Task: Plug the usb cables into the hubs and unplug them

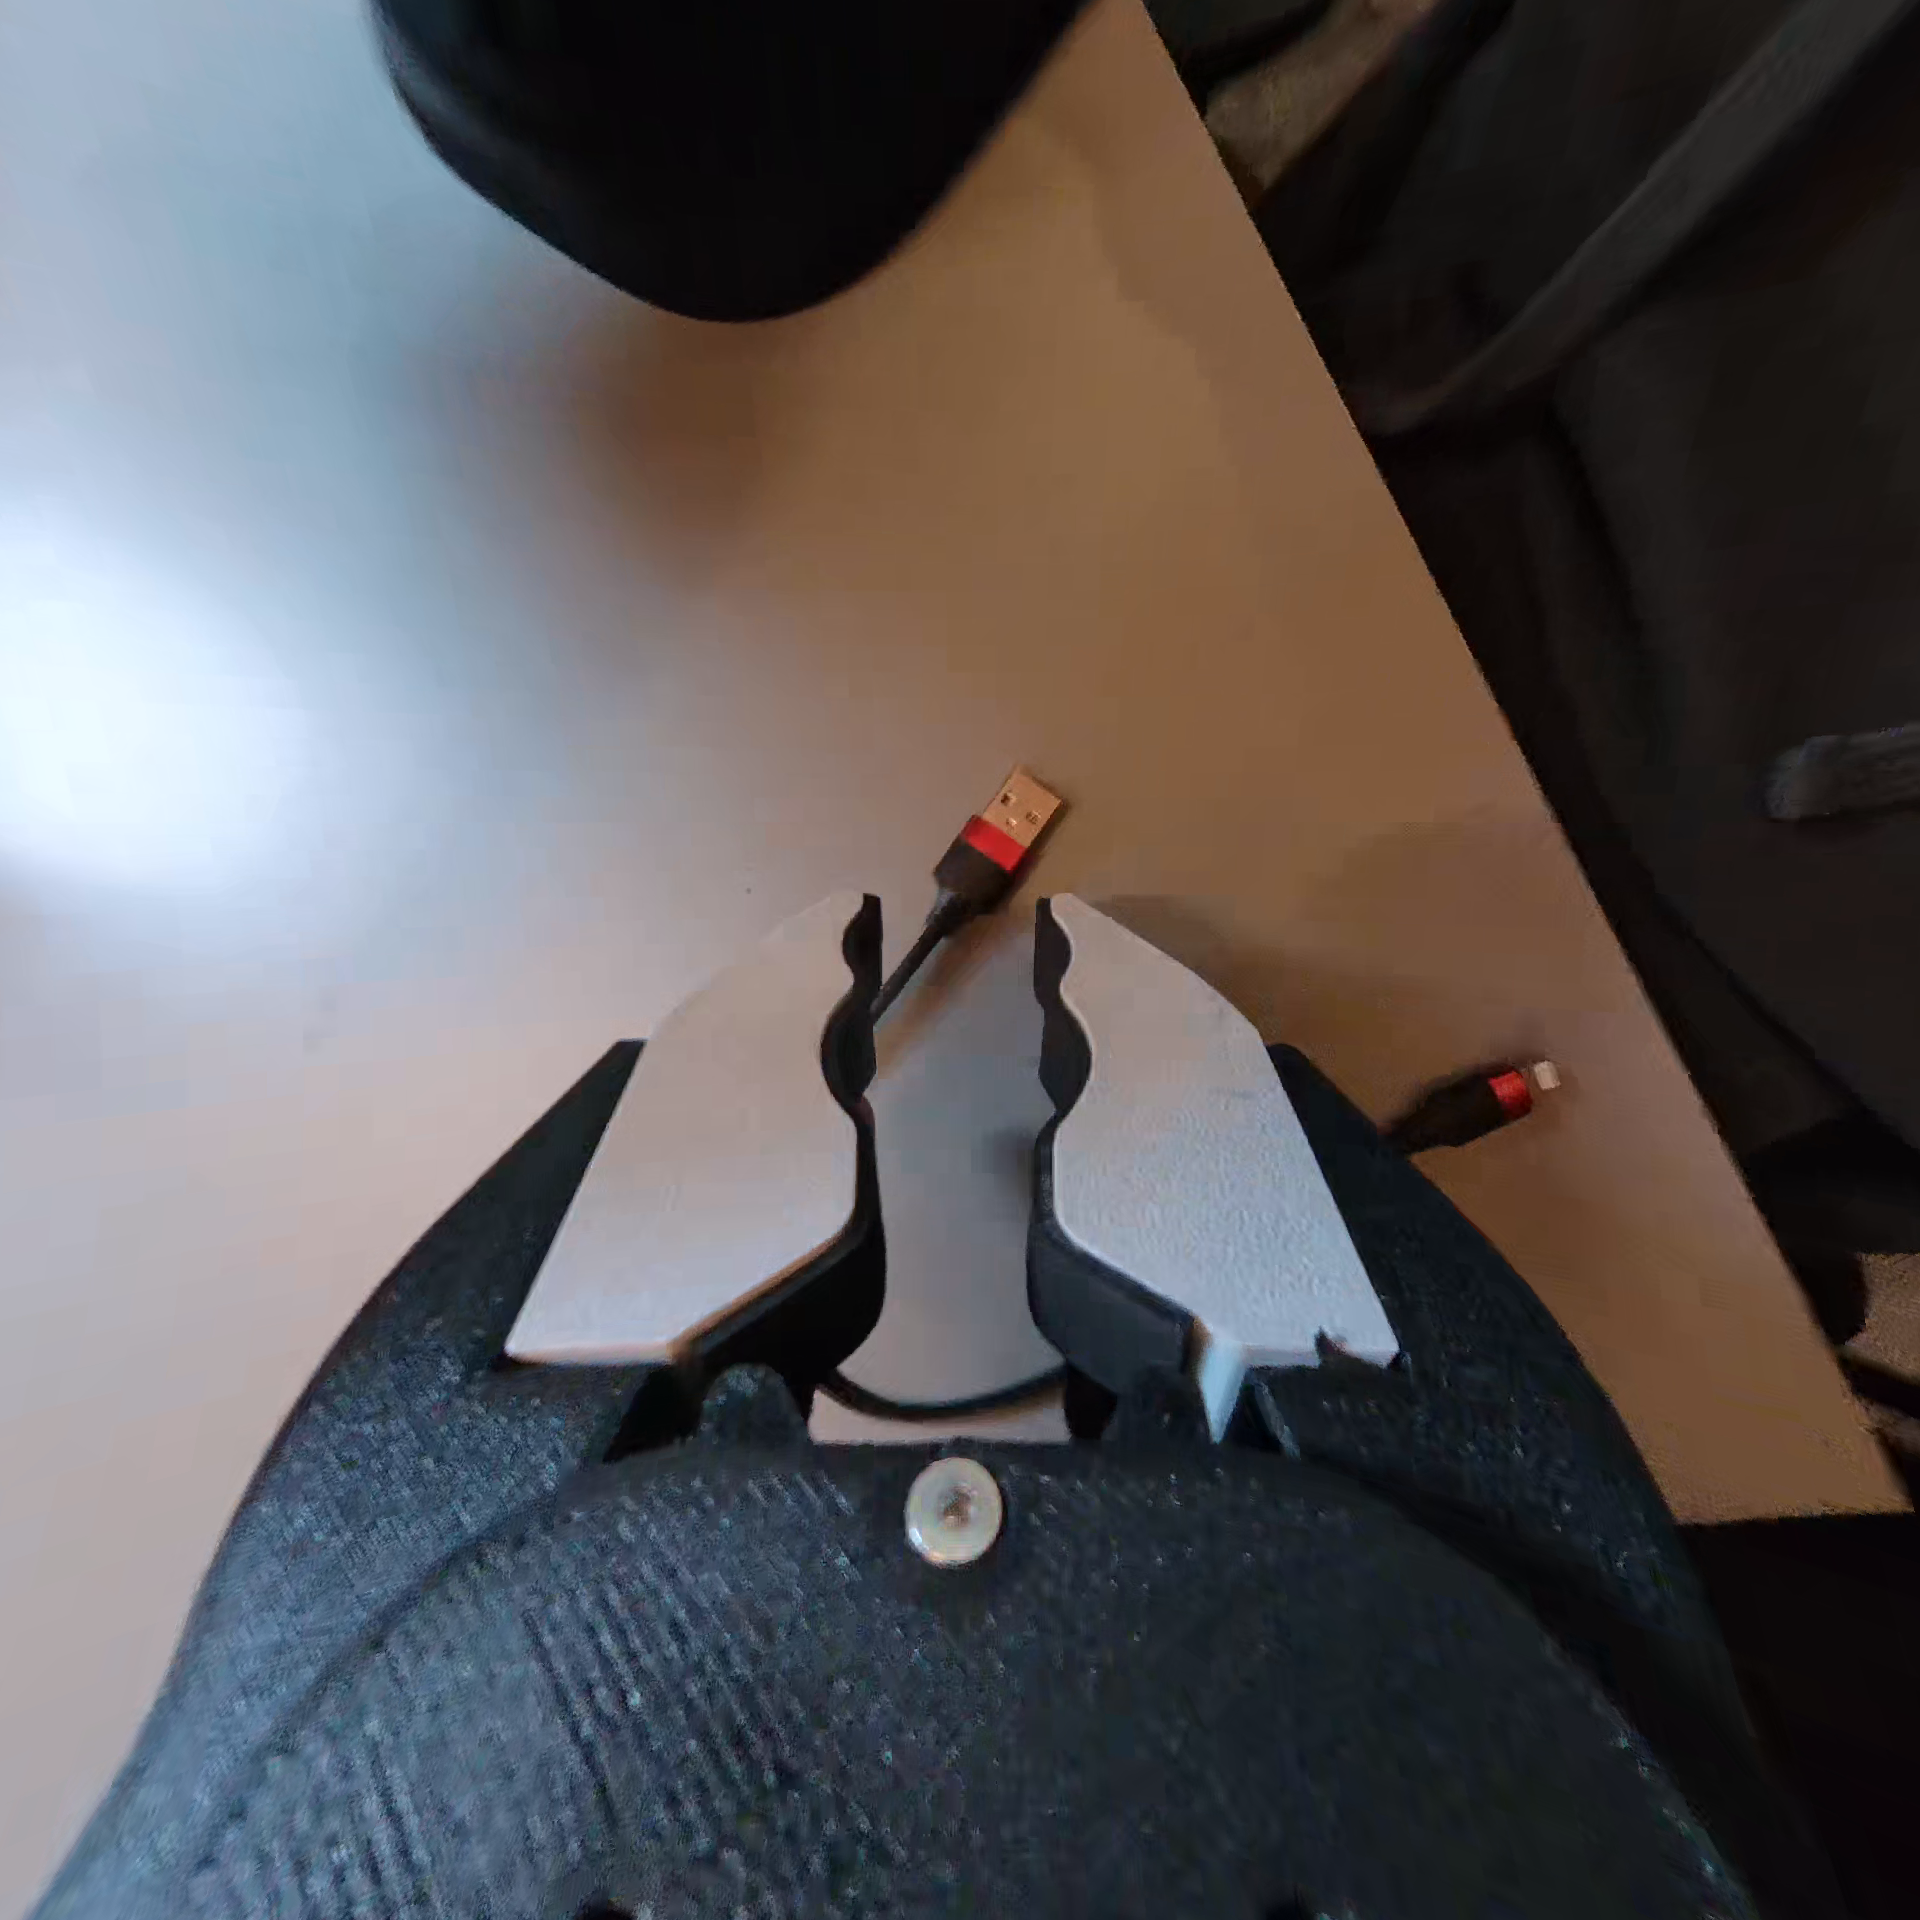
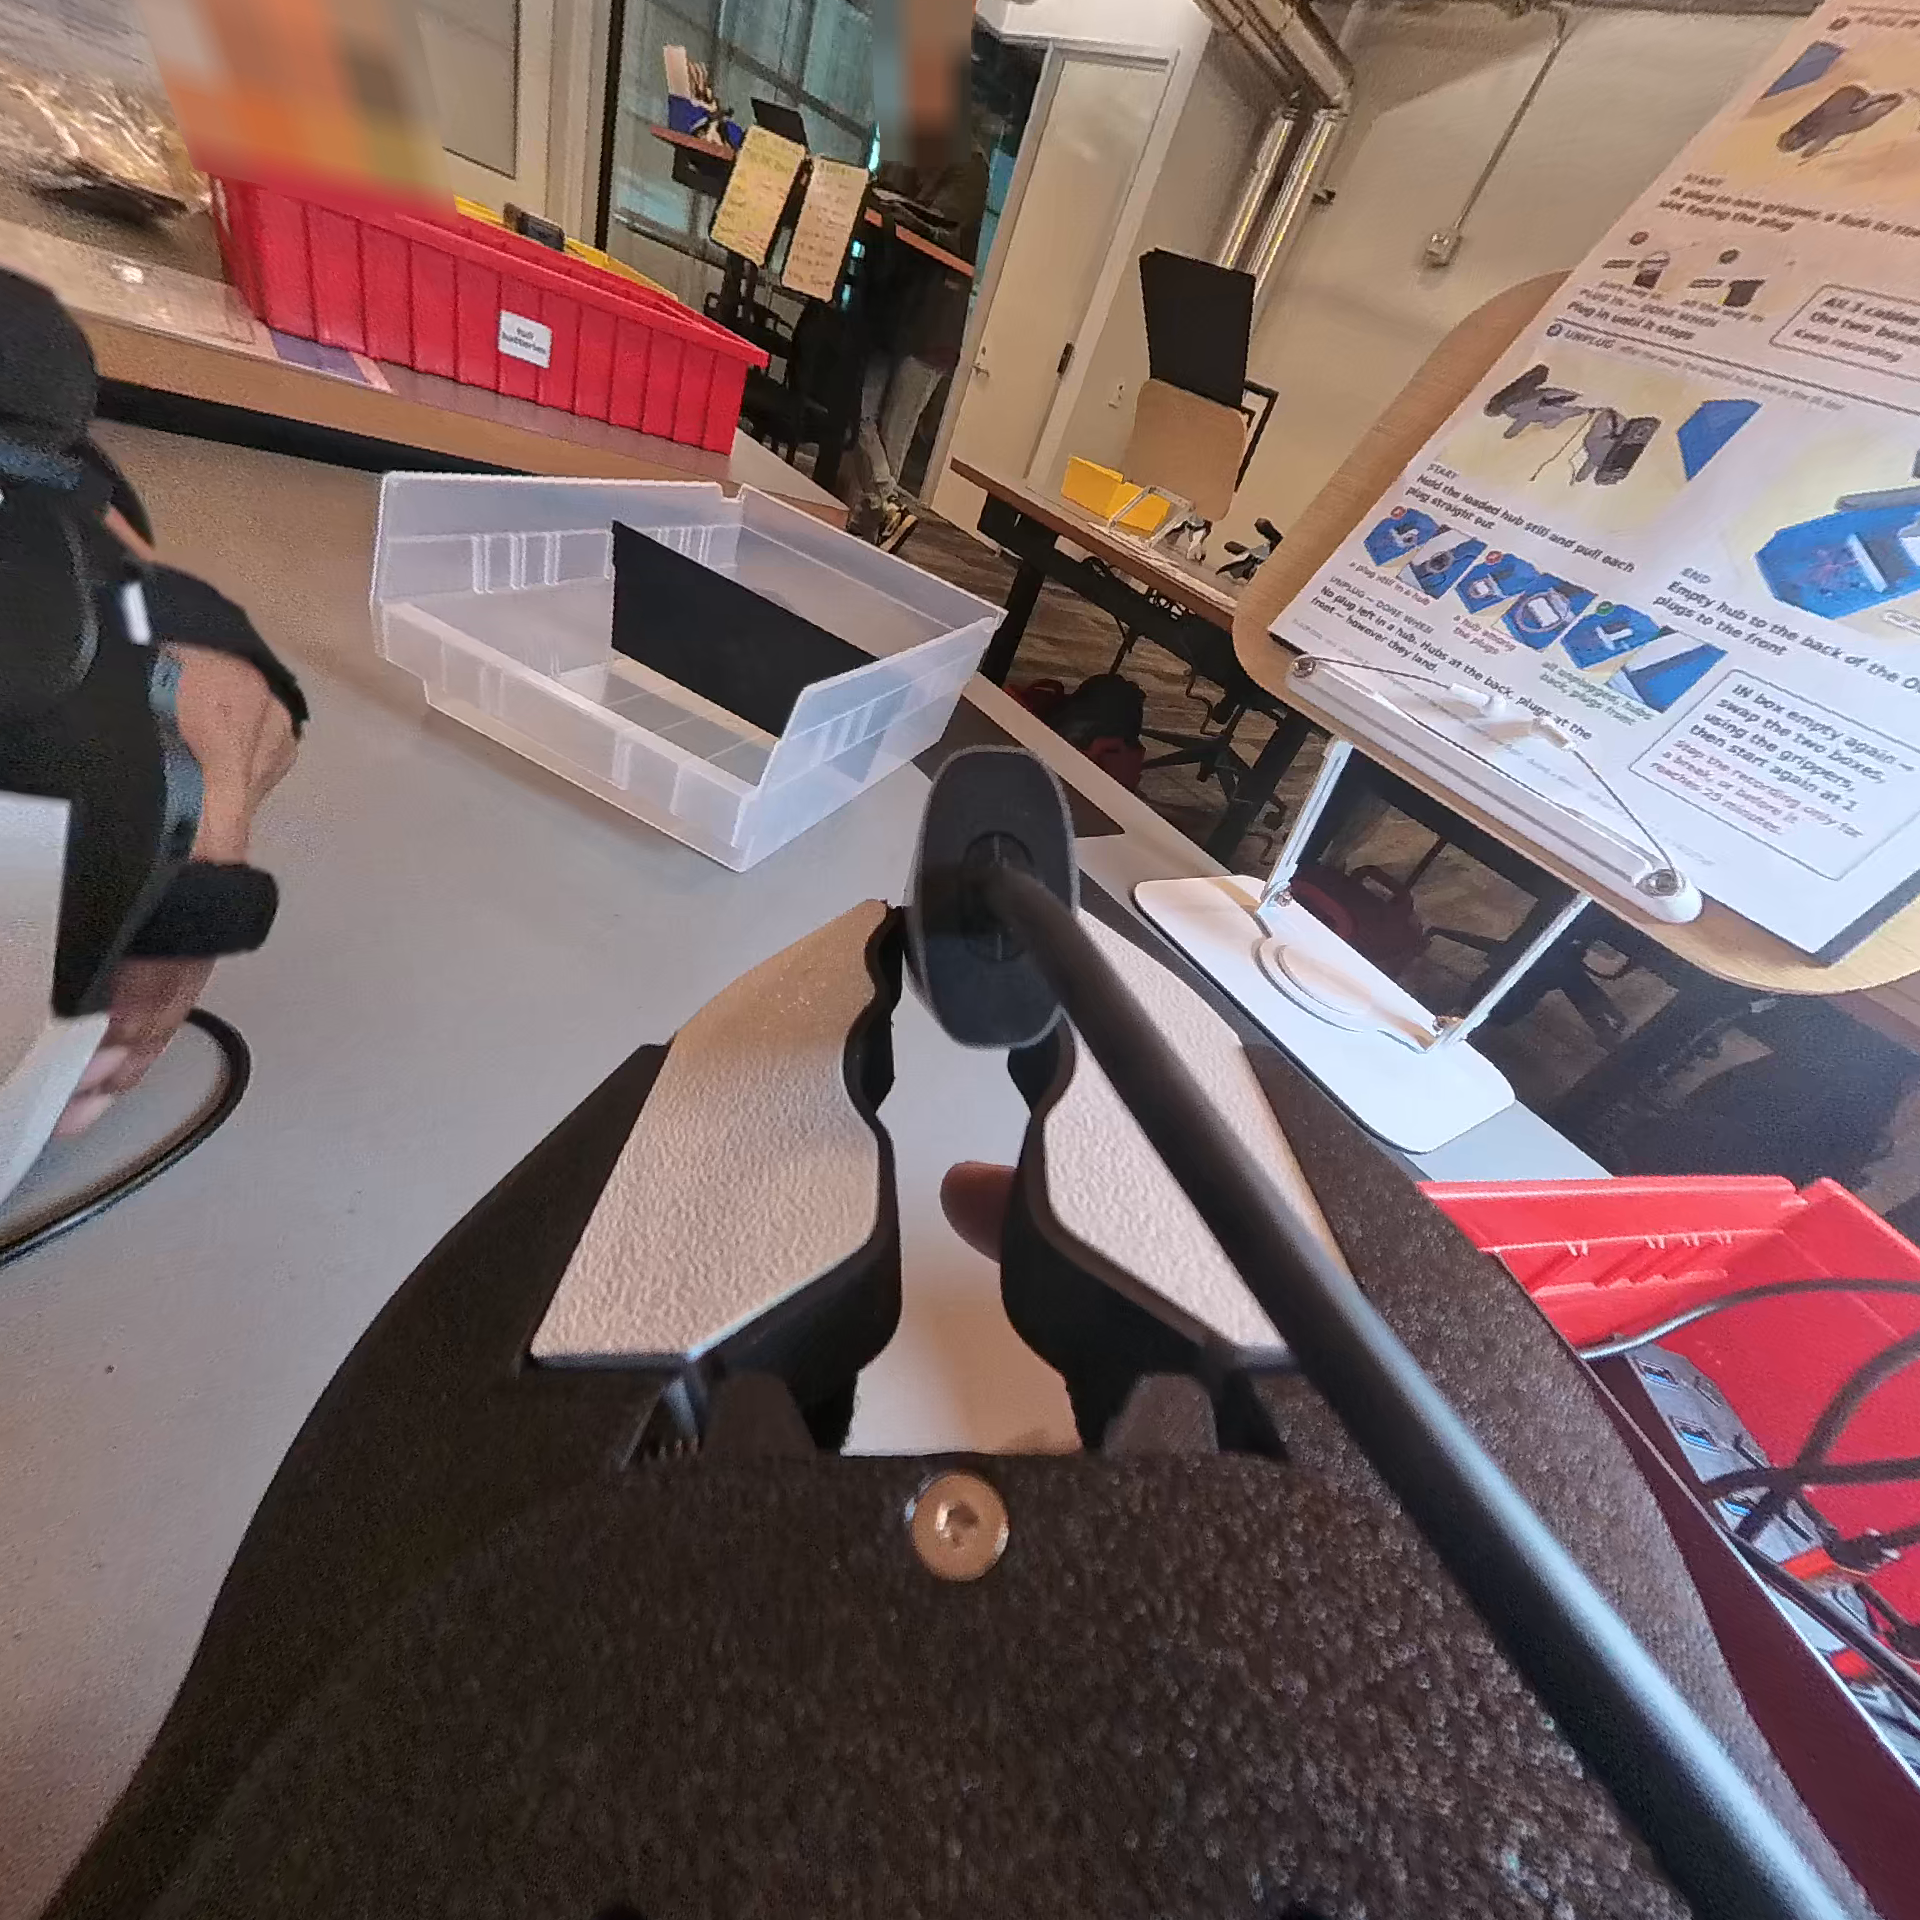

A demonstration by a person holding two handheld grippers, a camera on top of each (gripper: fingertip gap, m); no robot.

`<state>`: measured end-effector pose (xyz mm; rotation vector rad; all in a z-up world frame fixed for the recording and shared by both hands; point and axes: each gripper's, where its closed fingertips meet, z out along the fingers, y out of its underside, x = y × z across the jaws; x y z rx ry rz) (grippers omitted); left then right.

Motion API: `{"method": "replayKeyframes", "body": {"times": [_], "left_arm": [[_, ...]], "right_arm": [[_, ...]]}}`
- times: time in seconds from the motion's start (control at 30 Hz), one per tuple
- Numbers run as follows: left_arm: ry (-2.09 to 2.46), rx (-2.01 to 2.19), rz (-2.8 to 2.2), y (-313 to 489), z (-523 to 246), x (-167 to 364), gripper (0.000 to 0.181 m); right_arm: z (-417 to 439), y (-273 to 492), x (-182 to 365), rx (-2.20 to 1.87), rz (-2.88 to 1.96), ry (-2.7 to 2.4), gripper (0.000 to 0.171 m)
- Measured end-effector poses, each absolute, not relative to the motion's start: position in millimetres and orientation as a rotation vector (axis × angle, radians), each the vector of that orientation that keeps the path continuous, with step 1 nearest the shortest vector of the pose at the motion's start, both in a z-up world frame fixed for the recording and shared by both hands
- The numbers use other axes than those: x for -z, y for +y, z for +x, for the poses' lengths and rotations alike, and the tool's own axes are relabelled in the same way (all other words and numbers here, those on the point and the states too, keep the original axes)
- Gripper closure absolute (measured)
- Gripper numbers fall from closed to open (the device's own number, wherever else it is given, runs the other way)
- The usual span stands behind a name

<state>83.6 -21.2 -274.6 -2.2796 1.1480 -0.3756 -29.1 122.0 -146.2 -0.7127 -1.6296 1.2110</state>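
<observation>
The left gripper (image 1: 956, 904) hangs over the bench (image 1: 416, 831) with its jaws apart. A red and black USB plug (image 1: 1000, 840) lies flat just past the tips, its thin cable between them. The right gripper (image 2: 971, 925) is clamped on a black hub (image 2: 987, 894), end on, its thick cable (image 2: 1299, 1247) trailing back.

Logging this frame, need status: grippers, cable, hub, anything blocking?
Left gripper open over red-collared plug lying on table. Right gripper shut on black hub. Nothing blocking the plug.
</observation>
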Motion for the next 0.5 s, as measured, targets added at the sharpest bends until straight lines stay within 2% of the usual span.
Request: {"method": "replayKeyframes", "body": {"times": [0.13, 0.27, 0.5], "left_arm": [[1.351, 0.313, -2.292, -18, 86, 295, 0.152], [1.415, 0.279, -2.243, -10, 90, 295, 0.165], [1.162, 0.127, -2.258, 7, 68, 290, 0.168]], "right_arm": [[-27, 118, 147, -1.201, -0.693, -1.652, 0.153], [-26, 119, 149, -1.2, -0.691, -1.665, 0.153], [-29, 120, 159, -1.179, -0.697, -1.698, 0.154]]}}
